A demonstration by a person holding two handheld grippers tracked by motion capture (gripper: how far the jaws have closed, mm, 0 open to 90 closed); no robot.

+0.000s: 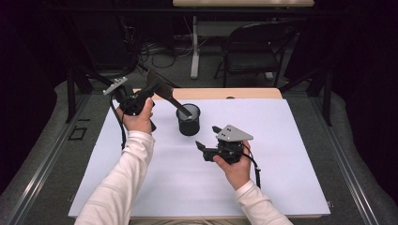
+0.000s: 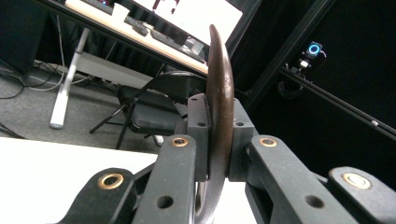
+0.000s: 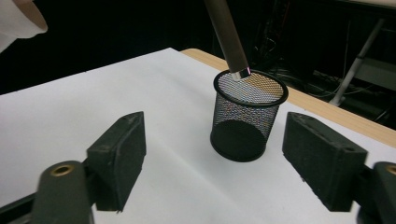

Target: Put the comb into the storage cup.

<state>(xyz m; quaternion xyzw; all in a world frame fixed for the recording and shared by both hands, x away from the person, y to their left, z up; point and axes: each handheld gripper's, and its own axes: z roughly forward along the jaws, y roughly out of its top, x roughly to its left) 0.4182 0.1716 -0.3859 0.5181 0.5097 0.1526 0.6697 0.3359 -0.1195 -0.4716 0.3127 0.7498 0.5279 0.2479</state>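
A dark brown utensil (image 1: 162, 90) with a flat blade and a long handle hangs tilted over the table. My left gripper (image 1: 141, 99) is shut on its blade, which stands on edge between the pads (image 2: 219, 93). The handle's lower end (image 3: 229, 42) dips just inside the rim of a black mesh cup (image 1: 188, 120), which stands upright on the white sheet. My right gripper (image 1: 208, 137) hovers a little in front of and to the right of the cup, open, with nothing between its fingers (image 3: 119, 156). The cup (image 3: 246, 116) sits just beyond its jaws.
A white sheet (image 1: 281, 154) covers most of the wooden table (image 1: 244, 93). Behind the table stand a black folding chair (image 1: 256, 47) and a desk leg (image 1: 194, 47), with cables on the floor. A white sleeve (image 3: 18, 18) shows at the upper left.
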